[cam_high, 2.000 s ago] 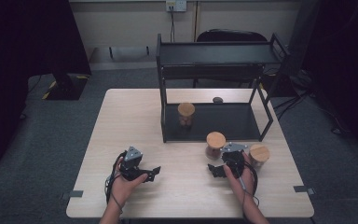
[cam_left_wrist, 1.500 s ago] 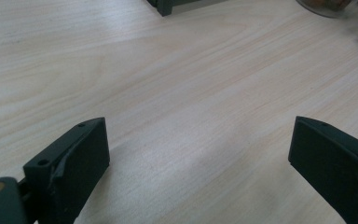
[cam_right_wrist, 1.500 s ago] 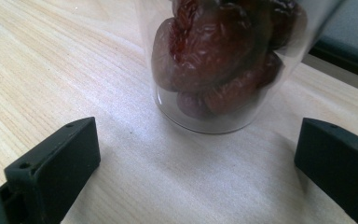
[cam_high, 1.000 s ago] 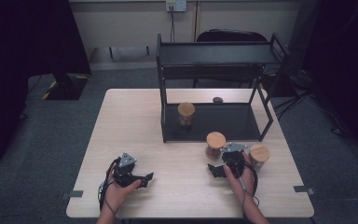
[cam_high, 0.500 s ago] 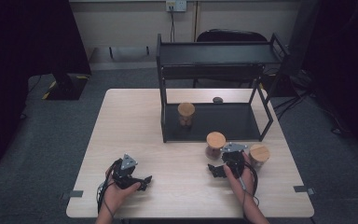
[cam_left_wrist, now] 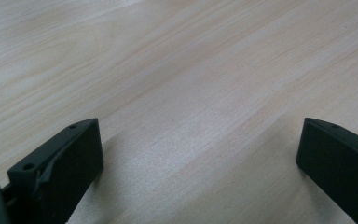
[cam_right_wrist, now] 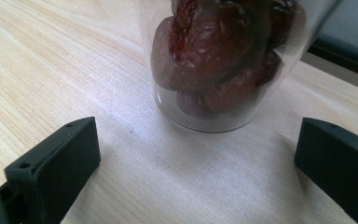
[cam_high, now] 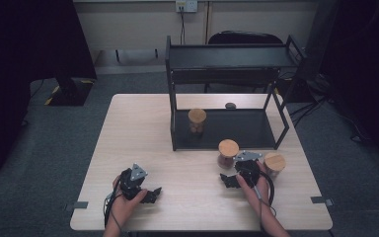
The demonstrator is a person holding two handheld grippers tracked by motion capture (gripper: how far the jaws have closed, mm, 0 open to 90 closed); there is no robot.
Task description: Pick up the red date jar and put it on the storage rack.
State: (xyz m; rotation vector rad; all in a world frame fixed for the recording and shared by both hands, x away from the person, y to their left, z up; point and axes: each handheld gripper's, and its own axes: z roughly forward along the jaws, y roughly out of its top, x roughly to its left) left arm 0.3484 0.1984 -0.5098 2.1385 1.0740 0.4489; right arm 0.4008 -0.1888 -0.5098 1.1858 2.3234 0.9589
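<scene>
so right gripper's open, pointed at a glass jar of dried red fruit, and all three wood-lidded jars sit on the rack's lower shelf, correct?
Not all three. In the high view only one jar stands on the rack's lower shelf; the other two jars stand on the table in front of it. The right gripper is open, facing a jar of dried red fruit.

Lab-type recording room – lone wooden table (cam_high: pixel 143 128), grey carpet floor (cam_high: pixel 54 148), black curtains (cam_high: pixel 24 44), wall socket (cam_high: pixel 186 6) w/ cables

I can't read any text, label, brand, number or sign on anything here from my end.
</scene>
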